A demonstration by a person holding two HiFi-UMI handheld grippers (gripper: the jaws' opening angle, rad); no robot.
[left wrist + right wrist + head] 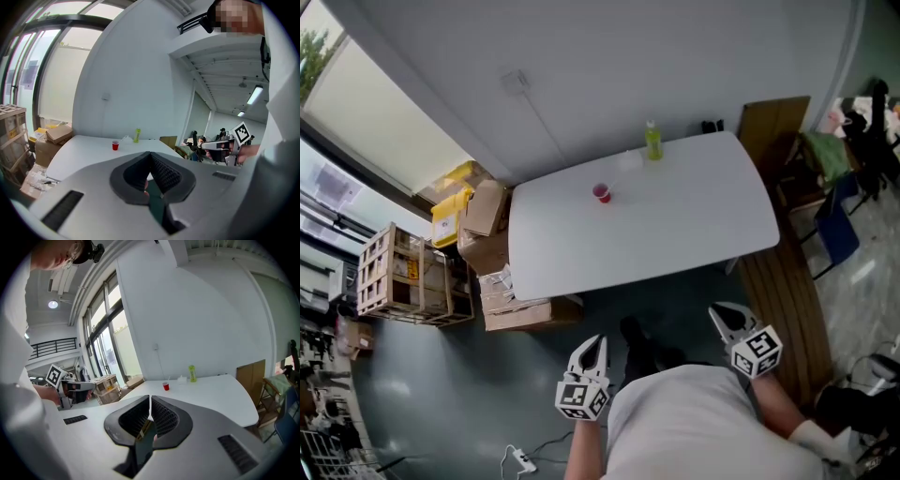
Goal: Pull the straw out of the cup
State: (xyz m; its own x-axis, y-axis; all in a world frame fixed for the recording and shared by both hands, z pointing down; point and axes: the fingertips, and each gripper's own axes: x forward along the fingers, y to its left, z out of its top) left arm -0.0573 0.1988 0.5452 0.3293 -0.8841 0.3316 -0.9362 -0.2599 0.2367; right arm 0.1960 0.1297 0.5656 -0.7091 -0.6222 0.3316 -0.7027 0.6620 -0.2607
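A small red cup (602, 193) stands on the white table (675, 234), left of its middle; its straw is too small to make out in the head view. The cup (115, 146) shows far off in the left gripper view, and in the right gripper view the cup (166, 386) carries a thin straw. My left gripper (596, 346) is held low, well short of the table's near edge, jaws shut with nothing between them. Farther right, my right gripper (724, 316) is also short of the table and shut on nothing.
A green bottle (653, 141) stands at the table's far edge beside a small white object (630, 159). Cardboard boxes (492, 246) and a wooden crate (398, 276) sit left of the table. A wooden board (773, 127) and chairs stand at the right.
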